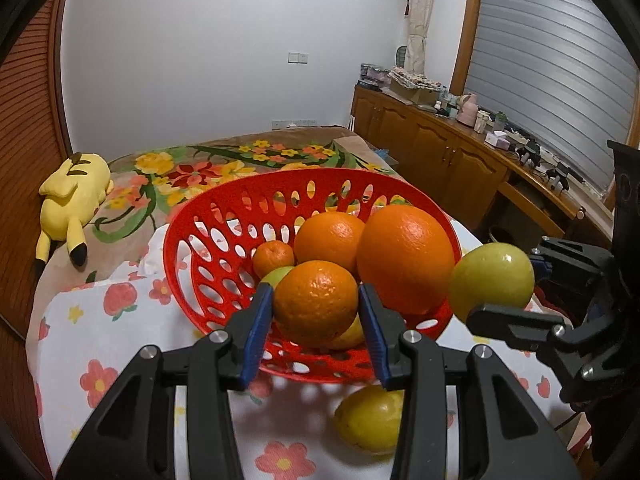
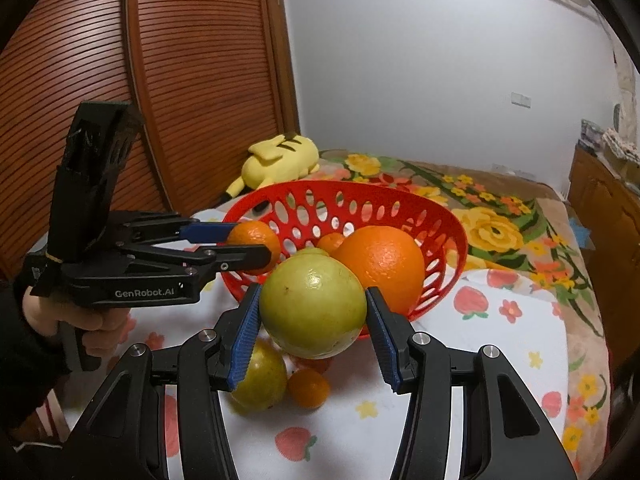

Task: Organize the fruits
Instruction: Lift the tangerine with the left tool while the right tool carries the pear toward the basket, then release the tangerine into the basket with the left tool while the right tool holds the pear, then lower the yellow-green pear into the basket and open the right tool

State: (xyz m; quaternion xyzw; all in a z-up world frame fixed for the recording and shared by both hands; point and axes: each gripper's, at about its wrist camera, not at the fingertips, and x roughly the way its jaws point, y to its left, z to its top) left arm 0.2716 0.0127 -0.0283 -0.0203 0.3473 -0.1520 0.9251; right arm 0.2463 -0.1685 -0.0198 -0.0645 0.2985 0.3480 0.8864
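Observation:
A red perforated basket (image 1: 208, 240) (image 2: 444, 216) stands on the flowered cloth and holds a large orange (image 1: 404, 256) (image 2: 380, 264), a second orange (image 1: 330, 236), a small tangerine (image 1: 273, 258) and other fruit. My left gripper (image 1: 316, 306) is shut on an orange (image 1: 316, 304) (image 2: 256, 246) and holds it over the basket's near rim. My right gripper (image 2: 313, 318) is shut on a yellow-green fruit (image 2: 313, 306) (image 1: 492, 280) and holds it in front of the basket. A yellow fruit (image 1: 368, 424) (image 2: 264, 376) and a small tangerine (image 2: 309, 388) lie on the cloth.
A yellow plush toy (image 1: 74, 200) (image 2: 280, 158) lies on the bed behind the basket. A wooden sideboard (image 1: 448, 152) with bottles and boxes runs along the right. A brown slatted door (image 2: 180, 80) is at the left.

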